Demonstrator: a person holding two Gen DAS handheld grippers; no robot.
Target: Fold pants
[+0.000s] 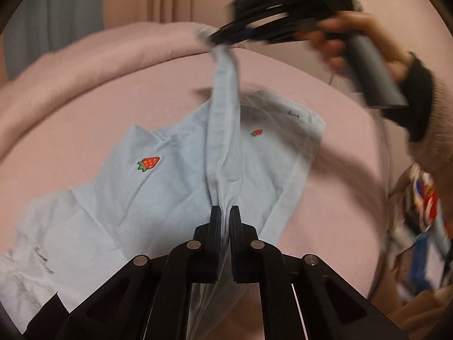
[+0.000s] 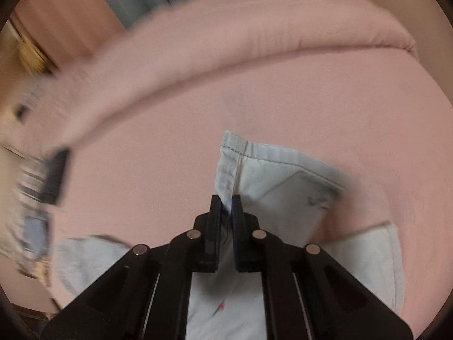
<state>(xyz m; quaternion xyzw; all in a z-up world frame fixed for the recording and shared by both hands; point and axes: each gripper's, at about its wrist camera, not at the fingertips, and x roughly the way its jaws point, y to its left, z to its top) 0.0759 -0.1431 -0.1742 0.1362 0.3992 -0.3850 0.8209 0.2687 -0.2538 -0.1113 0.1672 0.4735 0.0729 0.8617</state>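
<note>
Pink bedding covers the bed [image 1: 325, 204], with a rolled pink duvet [image 1: 85, 65] along its far edge and curtains [image 1: 51, 14] behind. Pale blue pants [image 1: 158, 187], bearing small strawberry motifs [image 1: 148, 163], lie partly spread on the bed. Left gripper [image 1: 225, 212]: jaws closed narrowly on a raised fold of the pants. Right gripper [image 1: 223, 38], seen blurred in the left wrist view: clamped on the far end of that same fold, lifting it clear of the bed as a taut ridge. In the right wrist view, the right gripper [image 2: 225, 201] pinches the fabric just below a stitched hem [image 2: 235, 144]. A patterned garment [image 1: 421, 204] appears at the right margin.
</note>
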